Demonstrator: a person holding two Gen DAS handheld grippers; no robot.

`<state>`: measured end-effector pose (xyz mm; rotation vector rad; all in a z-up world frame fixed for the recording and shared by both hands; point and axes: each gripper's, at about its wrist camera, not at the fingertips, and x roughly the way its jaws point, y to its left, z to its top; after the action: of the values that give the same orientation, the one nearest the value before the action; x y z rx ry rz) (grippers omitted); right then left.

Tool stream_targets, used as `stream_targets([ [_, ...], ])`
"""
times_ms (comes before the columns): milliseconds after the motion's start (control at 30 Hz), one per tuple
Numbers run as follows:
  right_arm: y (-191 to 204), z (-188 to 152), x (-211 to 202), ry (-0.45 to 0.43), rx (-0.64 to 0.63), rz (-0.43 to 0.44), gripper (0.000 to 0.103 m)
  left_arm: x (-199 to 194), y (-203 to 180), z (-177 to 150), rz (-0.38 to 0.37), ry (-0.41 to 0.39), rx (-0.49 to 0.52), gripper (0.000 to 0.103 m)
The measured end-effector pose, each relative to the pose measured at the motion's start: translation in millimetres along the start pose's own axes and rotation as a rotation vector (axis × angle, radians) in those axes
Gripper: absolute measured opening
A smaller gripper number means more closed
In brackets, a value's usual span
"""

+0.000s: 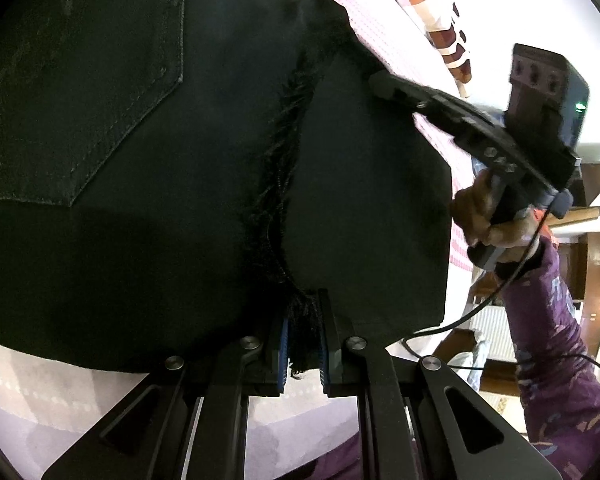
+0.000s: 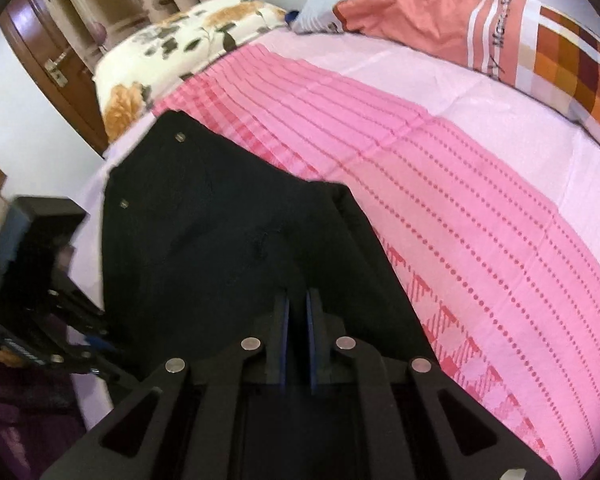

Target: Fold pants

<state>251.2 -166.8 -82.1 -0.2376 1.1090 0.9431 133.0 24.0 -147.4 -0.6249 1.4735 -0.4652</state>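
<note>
Pocket leftward; pants rivets rightward.

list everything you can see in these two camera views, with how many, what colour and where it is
pants: one pair, black, lying on the bed, frayed hem held up by both grippers
bed cover: one, pink with dotted lines and checks, spread over the bed
sheet: one, pale lilac, under the pink cover
floral pillow: one, cream with orange flowers, far end of the bed
orange bedding: one, orange with a checked end, far right of the bed
door: one, brown wood with a metal handle, far left
left gripper: one, black with blue pads, jaws shut on the frayed hem
right gripper: one, black, jaws shut on the pants
right hand: one, purple patterned sleeve, gripping the handle
</note>
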Motion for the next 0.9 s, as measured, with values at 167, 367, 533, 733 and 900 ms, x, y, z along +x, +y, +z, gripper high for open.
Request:
stream_targets([
  [167,-6,-7,10,-0.025,0.064,0.014,0.01,-1,-2,-1,0.03,-0.006,0.022,0.015],
  [367,-22,-12,-20,-0.13,0.234,0.051,0.021,-4,-7,2,0.046,-0.015,0.057,0.023],
  [533,-10,-40,-64,-0.251,0.339,0.111,0.038,-5,-11,2,0.052,-0.025,0.105,0.03],
  [733,20,-95,-84,-0.272,0.494,0.344,0.056,-7,-4,6,0.008,-0.003,0.058,0.037],
  [900,56,-127,-83,-0.3,0.546,0.353,0.056,-26,8,5,-0.006,-0.025,0.008,0.055],
])
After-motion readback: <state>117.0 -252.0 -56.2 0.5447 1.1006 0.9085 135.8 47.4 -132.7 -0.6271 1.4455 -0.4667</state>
